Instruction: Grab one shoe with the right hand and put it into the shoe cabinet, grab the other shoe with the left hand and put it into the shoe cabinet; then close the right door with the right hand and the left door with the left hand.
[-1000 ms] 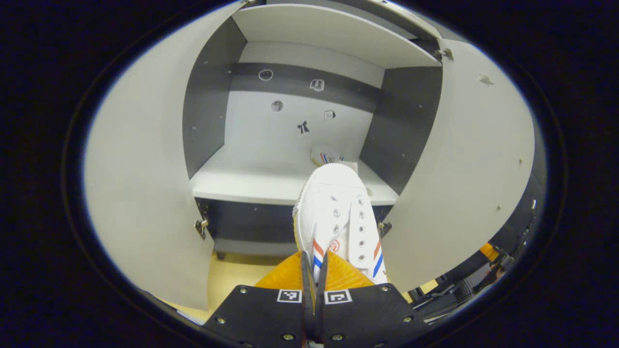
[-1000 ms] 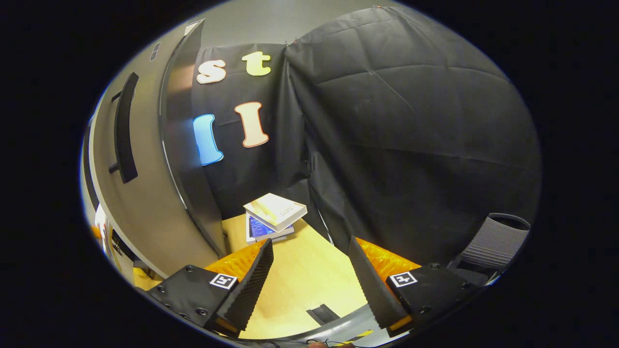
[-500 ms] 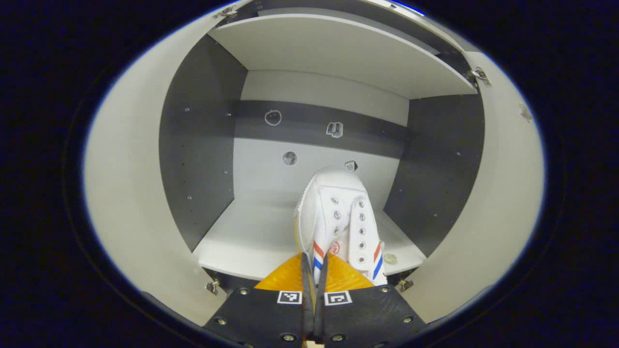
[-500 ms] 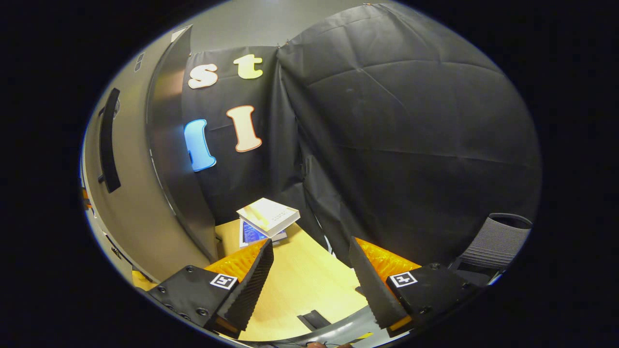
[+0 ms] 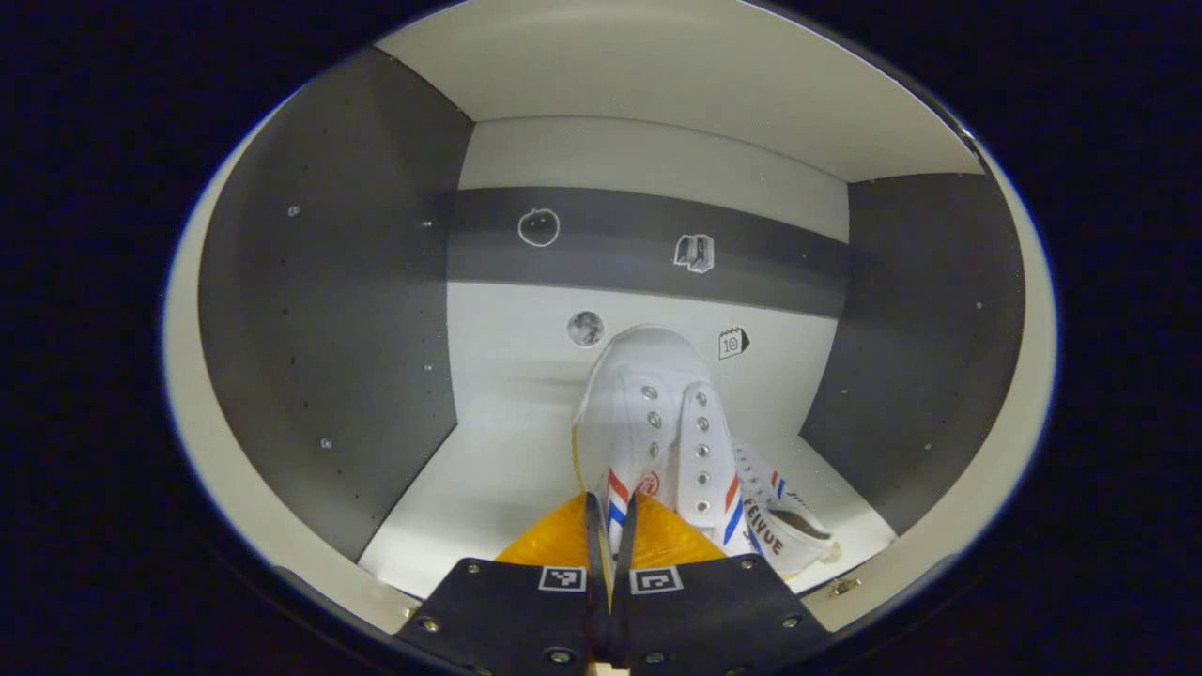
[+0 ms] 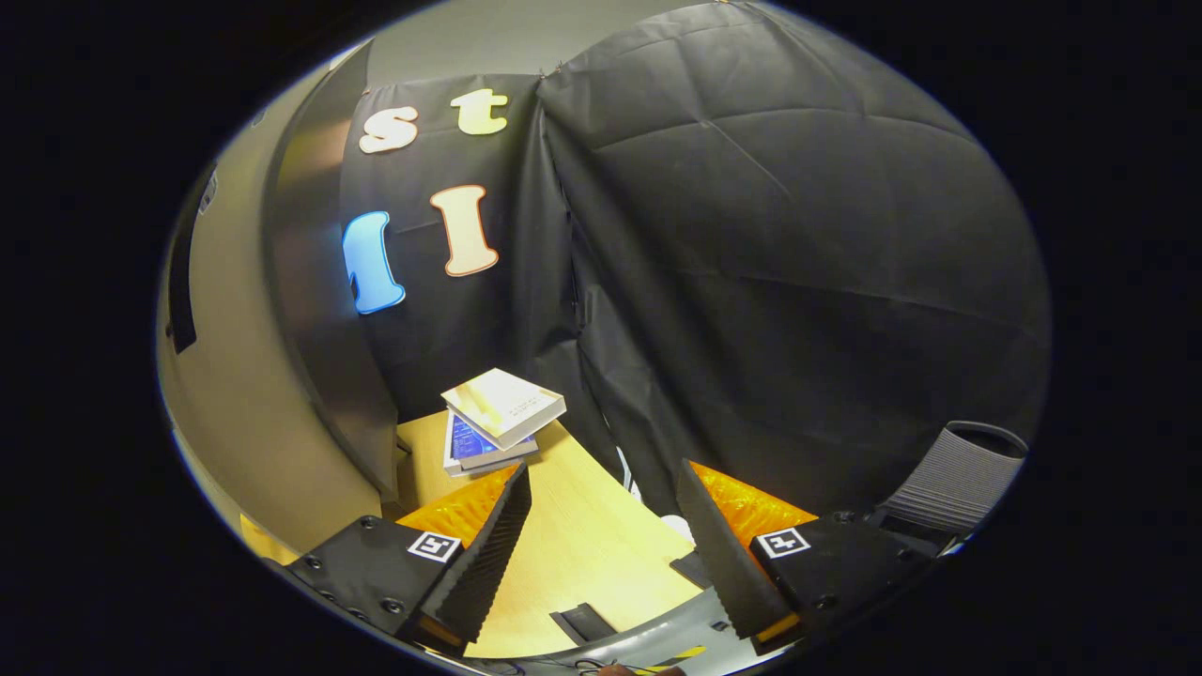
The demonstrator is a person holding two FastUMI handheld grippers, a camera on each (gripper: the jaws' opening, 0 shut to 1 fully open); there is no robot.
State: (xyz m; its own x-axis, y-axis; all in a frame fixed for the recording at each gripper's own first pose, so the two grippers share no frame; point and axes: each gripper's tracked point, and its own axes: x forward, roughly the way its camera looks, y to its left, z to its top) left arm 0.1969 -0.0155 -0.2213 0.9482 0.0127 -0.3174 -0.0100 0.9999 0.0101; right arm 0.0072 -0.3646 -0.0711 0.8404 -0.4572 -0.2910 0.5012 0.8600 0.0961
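Observation:
In the left gripper view, my left gripper point(image 5: 610, 512) is shut on the heel end of a white canvas shoe point(image 5: 657, 432) with red and blue stripes, held toe-forward inside the shoe cabinet point(image 5: 319, 310), above its white shelf point(image 5: 488, 479). A second white shoe point(image 5: 784, 526) lies on that shelf just to the right of the held one. In the right gripper view, my right gripper point(image 6: 601, 516) is open with nothing between its fingers, over the wooden floor. The outer face of the cabinet's door point(image 6: 235, 376) with its dark handle point(image 6: 183, 300) stands at that view's left edge.
A stack of books point(image 6: 498, 418) lies on the wooden floor point(image 6: 582, 554) by the black cloth wall. A grey ribbed bin point(image 6: 958, 469) stands at the right. Small stickers point(image 5: 693, 252) mark the cabinet's back panel.
My left gripper has carried the shoe forward from in front of the cabinet to deep inside it, beside the other shoe. The right gripper has swung slightly away from the door, staying open.

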